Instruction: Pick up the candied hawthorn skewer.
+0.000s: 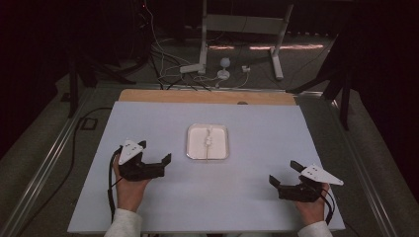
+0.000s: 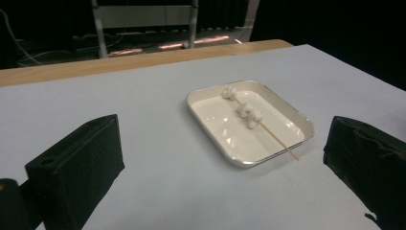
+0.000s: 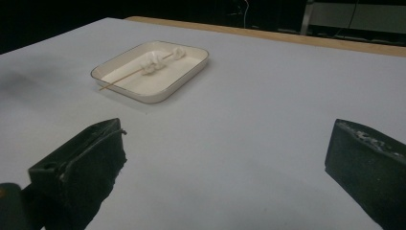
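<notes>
A white square tray (image 1: 191,148) sits at the middle of the pale mat. Across it lies a thin wooden skewer (image 2: 276,138) with a few white marshmallows (image 2: 249,114) threaded on it; the bare end sticks out over the near rim. My left gripper (image 1: 156,151) rests on the mat left of the tray, open and holding nothing. My right gripper (image 1: 282,171) rests near the front right, also open and holding nothing. In the left gripper view the tray (image 2: 306,128) lies ahead between the wide jaws. In the right gripper view the tray (image 3: 158,98) and skewer (image 3: 119,80) lie ahead to the left.
The pale mat (image 1: 148,118) covers the table. A wooden strip (image 1: 207,97) runs along its far edge. Beyond the table, a white metal stand (image 1: 237,24) and loose cables (image 1: 163,64) lie on the floor. Metal rails (image 1: 49,163) flank the table.
</notes>
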Demonstrator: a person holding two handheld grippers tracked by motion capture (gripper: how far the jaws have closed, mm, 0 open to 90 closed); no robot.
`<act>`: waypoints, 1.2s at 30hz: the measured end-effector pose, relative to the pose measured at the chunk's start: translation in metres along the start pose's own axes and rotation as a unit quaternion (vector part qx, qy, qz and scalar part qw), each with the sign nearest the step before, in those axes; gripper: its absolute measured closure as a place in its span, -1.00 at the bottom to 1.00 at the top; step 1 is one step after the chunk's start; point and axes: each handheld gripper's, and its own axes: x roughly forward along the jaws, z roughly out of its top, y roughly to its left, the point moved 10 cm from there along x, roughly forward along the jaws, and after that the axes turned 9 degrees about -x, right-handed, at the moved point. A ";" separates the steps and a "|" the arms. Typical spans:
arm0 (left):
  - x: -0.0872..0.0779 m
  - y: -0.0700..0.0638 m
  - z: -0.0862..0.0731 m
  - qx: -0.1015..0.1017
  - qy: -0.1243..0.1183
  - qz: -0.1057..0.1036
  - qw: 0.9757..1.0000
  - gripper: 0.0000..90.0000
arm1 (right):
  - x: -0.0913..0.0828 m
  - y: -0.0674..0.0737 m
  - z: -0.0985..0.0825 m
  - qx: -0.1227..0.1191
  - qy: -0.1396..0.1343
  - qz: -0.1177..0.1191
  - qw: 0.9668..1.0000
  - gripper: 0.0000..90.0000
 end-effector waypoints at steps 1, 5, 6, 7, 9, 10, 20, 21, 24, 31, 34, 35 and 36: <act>0.003 -0.002 0.001 0.001 0.002 -0.002 1.000 -0.99 | 0.000 0.000 0.000 0.002 0.000 0.000 1.000 -1.00; 0.015 -0.011 0.006 0.006 0.005 -0.006 1.000 -0.99 | 0.001 -0.001 -0.001 0.005 0.001 0.002 1.000 -1.00; 0.018 -0.012 0.007 0.006 0.007 -0.007 1.000 -0.99 | 0.001 -0.001 -0.001 0.005 0.001 0.002 1.000 -1.00; 0.021 -0.014 0.008 0.005 0.007 -0.008 1.000 -0.99 | 0.001 -0.001 -0.001 0.006 0.002 0.002 1.000 -1.00; 0.027 -0.017 0.009 0.008 0.010 -0.009 1.000 -0.99 | 0.001 -0.001 -0.001 0.006 0.002 0.002 1.000 -1.00; 0.030 -0.019 0.009 0.009 0.012 -0.012 1.000 -0.99 | 0.001 -0.001 -0.001 0.006 0.002 0.002 1.000 -1.00; 0.060 -0.036 0.014 0.015 0.026 -0.016 0.999 -0.99 | 0.002 -0.002 -0.002 0.007 0.002 0.001 1.000 -1.00; 0.063 -0.038 0.014 0.015 0.027 -0.015 0.999 -0.99 | 0.002 -0.002 -0.002 0.007 0.002 0.001 1.000 -1.00; 0.072 -0.041 0.014 0.017 0.031 -0.013 0.999 -0.99 | 0.001 -0.003 -0.002 0.008 0.002 0.001 1.000 -1.00; 0.094 -0.048 0.006 0.025 0.050 -0.010 0.998 -0.99 | -0.001 -0.005 -0.002 0.011 0.001 -0.002 1.000 -1.00; 0.103 -0.049 0.003 0.029 0.055 -0.004 0.998 -0.99 | -0.001 -0.004 -0.002 0.008 0.001 0.000 1.000 -1.00; 0.105 -0.049 0.001 0.030 0.056 -0.002 0.998 -0.99 | 0.000 -0.004 -0.002 0.007 0.002 0.000 1.000 -1.00; 0.108 -0.049 0.000 0.028 0.059 0.000 0.998 -0.99 | 0.000 -0.003 -0.002 0.008 0.001 0.000 1.000 -1.00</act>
